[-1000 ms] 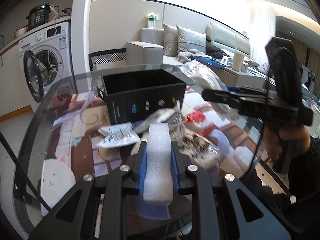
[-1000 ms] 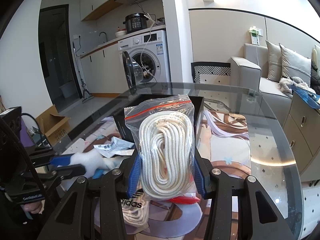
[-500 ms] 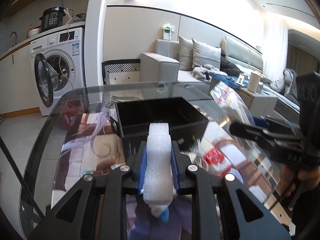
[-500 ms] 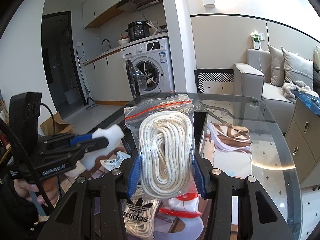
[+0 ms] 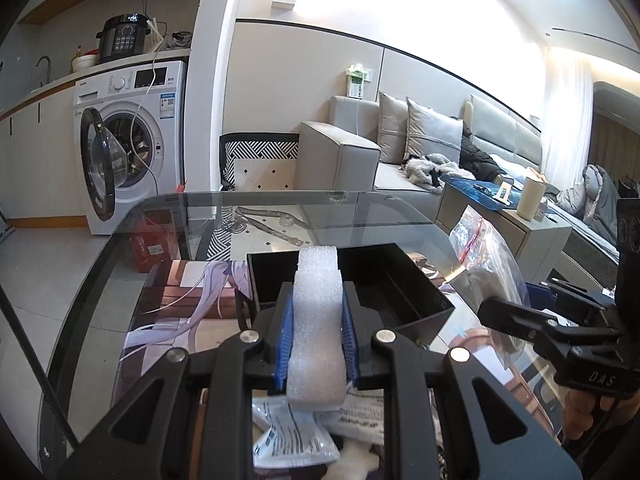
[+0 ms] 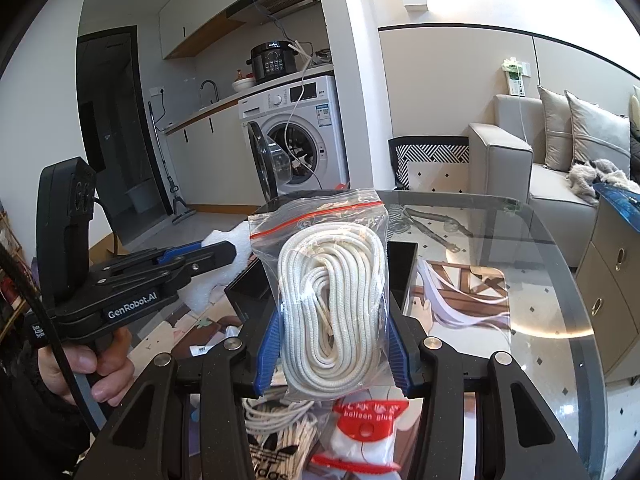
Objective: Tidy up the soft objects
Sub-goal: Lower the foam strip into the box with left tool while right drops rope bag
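Holding things in both hands, you are now close to the open black box (image 5: 352,280) on the round glass worktop (image 5: 132,280).

Your left hand-held gripper (image 5: 316,340) is squeezed shut on the white foam block (image 5: 318,320). A second ago this block sat low, over the pile of packets. Now it is lifted up, and its top end lines up with the near wall of the box. The right wrist view shows the same block (image 6: 224,264) sticking out past the blue pads, up in the air just beside the box's left side.

Your right hand-held gripper (image 6: 334,328) is closed on the clear zip bag of white rope (image 6: 332,300). The pads press the bag from both sides, and it stands upright. It has come up a bit too, and the box (image 6: 402,276) peeks out right behind it.

So both soft things have left the worktop and gone toward the box. That looks like the carrying step, nearly done. Nothing is inside the box yet that I can see.

More stuff waits below: white printed packets (image 5: 292,436) under the foam, and a red and white bag (image 6: 360,432) with more white cord (image 6: 280,432) under the rope bag.
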`<state>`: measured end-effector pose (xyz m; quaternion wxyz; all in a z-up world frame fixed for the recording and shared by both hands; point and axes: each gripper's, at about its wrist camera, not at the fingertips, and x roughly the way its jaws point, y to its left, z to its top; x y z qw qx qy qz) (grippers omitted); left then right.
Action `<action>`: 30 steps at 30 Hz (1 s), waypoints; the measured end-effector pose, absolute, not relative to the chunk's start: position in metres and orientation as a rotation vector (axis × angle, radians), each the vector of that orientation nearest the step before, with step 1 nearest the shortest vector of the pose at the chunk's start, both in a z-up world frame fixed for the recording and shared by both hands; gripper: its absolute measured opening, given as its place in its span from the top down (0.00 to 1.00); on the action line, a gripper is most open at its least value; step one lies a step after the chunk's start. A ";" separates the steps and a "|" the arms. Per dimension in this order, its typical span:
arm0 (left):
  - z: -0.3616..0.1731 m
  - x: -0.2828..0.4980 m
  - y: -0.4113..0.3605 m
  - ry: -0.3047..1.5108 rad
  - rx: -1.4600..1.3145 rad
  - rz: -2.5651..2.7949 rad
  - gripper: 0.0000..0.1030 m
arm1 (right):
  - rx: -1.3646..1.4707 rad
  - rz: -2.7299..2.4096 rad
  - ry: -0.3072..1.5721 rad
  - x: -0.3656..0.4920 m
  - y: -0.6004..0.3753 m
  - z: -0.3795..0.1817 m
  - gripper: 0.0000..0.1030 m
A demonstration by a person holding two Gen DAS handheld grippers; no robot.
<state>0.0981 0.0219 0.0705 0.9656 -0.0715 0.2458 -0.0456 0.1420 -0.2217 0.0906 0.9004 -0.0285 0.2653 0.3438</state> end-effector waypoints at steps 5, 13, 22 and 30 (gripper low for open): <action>0.068 0.114 0.022 0.509 -0.163 -0.098 0.80 | -0.055 0.718 0.561 0.156 -0.214 0.092 0.55; 0.068 0.133 0.023 0.511 -0.167 -0.093 0.80 | -0.059 0.735 0.584 0.182 -0.195 0.090 0.55; 0.061 0.155 0.030 0.525 -0.198 -0.087 0.80 | -0.063 0.744 0.618 0.208 -0.177 0.076 0.55; 0.053 0.169 0.030 0.531 -0.208 -0.082 0.80 | -0.073 0.738 0.633 0.229 -0.170 0.066 0.55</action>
